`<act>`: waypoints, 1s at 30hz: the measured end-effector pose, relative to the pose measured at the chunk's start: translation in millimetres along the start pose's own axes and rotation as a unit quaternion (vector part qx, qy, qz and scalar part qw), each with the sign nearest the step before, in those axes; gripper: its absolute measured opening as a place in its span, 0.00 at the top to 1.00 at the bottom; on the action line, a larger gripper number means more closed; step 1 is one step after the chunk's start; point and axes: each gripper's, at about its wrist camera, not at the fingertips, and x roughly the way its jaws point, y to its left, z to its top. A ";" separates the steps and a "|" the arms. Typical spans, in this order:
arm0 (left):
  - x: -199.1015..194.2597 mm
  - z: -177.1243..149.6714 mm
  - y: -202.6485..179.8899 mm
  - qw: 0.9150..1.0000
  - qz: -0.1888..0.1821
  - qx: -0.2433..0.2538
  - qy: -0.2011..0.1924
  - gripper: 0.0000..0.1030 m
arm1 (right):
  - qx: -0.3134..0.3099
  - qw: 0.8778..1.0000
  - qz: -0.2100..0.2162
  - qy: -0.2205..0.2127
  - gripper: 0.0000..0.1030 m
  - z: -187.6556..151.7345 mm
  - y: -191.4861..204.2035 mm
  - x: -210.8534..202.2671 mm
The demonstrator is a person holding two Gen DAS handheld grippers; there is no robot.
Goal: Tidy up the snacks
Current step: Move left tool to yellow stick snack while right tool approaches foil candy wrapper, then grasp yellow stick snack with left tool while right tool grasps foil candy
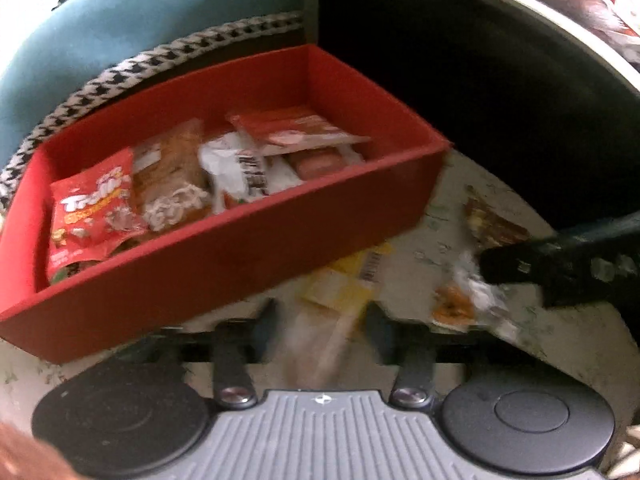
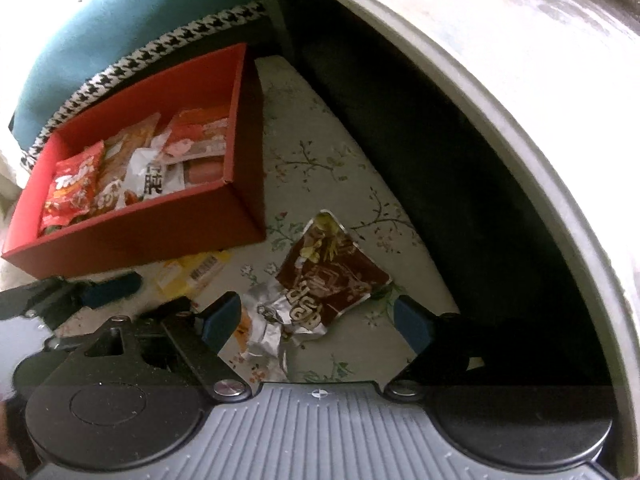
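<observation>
Pale floral cloth [image 2: 320, 152] covers the surface, with a teal cushion [image 2: 120, 12] and a black-and-white checked band [image 2: 168, 40] behind it and a curved grey rim [image 2: 520, 92] arching over a dark gap on the right. On the cloth sits a red box [image 1: 224, 264], its long axis running from near left to far right in the left wrist view. Inside it, packets lie side by side along that axis: a red gummy bag [image 1: 92, 208] at the near-left end, an orange-brown packet [image 1: 176, 176] next, a white wrapper [image 1: 240, 172] with dark print, and a red-and-white packet [image 1: 296, 128] lying on top toward the far end.

Just in front of the box lies a yellow packet [image 1: 348, 284], its long axis pointing toward the left gripper [image 1: 320, 328], whose fingers stand apart on either side of its blurred near end without clearly touching it. This view is smeared.

A brown packet [image 2: 332, 272] lies tilted on the cloth, one corner pointing away toward the far side, with a crumpled silver-and-orange wrapper [image 2: 272, 320] touching its near-left edge. The right gripper [image 2: 316, 320] hangs low over them, blue-padded fingers [image 2: 412, 324] spread wide, the wrapper and the packet's near edge between them, neither pad pressing on anything
</observation>
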 end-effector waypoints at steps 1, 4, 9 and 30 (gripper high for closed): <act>-2.3 -3.6 -1.9 1.000 0.000 0.004 0.002 0.69 | 0.001 1.000 -0.002 0.004 0.14 0.0 -0.4 1.1; -11.0 -15.0 0.2 1.000 -0.002 0.002 0.005 0.72 | 0.014 1.000 0.000 0.008 0.14 1.2 -2.4 2.8; -28.3 -36.1 3.1 1.000 -0.013 -0.009 0.024 0.76 | 0.031 0.999 0.004 0.021 0.14 0.4 -2.2 9.2; -49.6 -66.1 5.8 0.999 -0.030 -0.007 0.042 0.73 | -0.081 0.995 -0.055 0.023 0.32 -17.8 41.9 20.7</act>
